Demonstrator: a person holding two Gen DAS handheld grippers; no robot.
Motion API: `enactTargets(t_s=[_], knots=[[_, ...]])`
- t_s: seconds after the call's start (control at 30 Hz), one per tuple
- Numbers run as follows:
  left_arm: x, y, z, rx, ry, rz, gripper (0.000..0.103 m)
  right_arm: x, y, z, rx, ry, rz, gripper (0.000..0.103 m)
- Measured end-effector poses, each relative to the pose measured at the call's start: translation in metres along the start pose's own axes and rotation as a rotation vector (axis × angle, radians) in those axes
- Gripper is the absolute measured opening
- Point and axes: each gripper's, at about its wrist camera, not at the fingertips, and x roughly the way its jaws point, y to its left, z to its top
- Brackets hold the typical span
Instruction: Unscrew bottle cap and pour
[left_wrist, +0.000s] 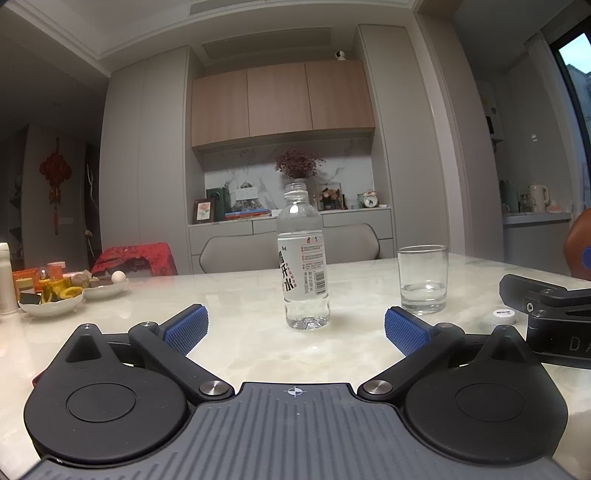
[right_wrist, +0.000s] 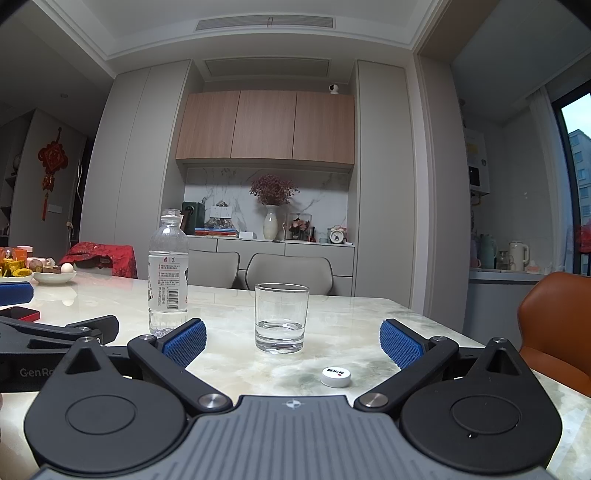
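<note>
A clear plastic water bottle (left_wrist: 303, 258) with a white label stands upright and uncapped on the marble table (left_wrist: 351, 354), just ahead of my open, empty left gripper (left_wrist: 295, 330). It also shows in the right wrist view (right_wrist: 168, 273). A glass tumbler (right_wrist: 281, 317) with a little water in it stands ahead of my open, empty right gripper (right_wrist: 293, 343); it also shows in the left wrist view (left_wrist: 423, 278). The white cap (right_wrist: 335, 376) lies on the table between the right fingers, nearer the right one; it also shows in the left wrist view (left_wrist: 504, 316).
White plates of food (left_wrist: 55, 297) sit at the table's far left. A red phone (right_wrist: 20, 314) lies at the left. Grey chairs (right_wrist: 288, 271) stand behind the table. An orange chair (right_wrist: 554, 325) stands at the right edge.
</note>
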Motion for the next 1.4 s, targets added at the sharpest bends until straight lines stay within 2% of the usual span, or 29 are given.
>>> enactTargets(t_s=[0.8, 1.17, 1.4], knots=[[-0.001, -0.002, -0.006, 0.031, 0.007, -0.003, 0.103, -0.001, 0.002, 0.001, -0.001, 0.003, 0.005, 0.103], [0.006, 0.004, -0.003, -0.005, 0.055, -0.005, 0.103, 0.002, 0.005, 0.003, -0.020, 0.030, 0.027, 0.103], [0.007, 0.004, -0.002, 0.015, 0.071, -0.005, 0.103, 0.005, 0.011, 0.004, -0.054, 0.055, 0.045, 0.103]])
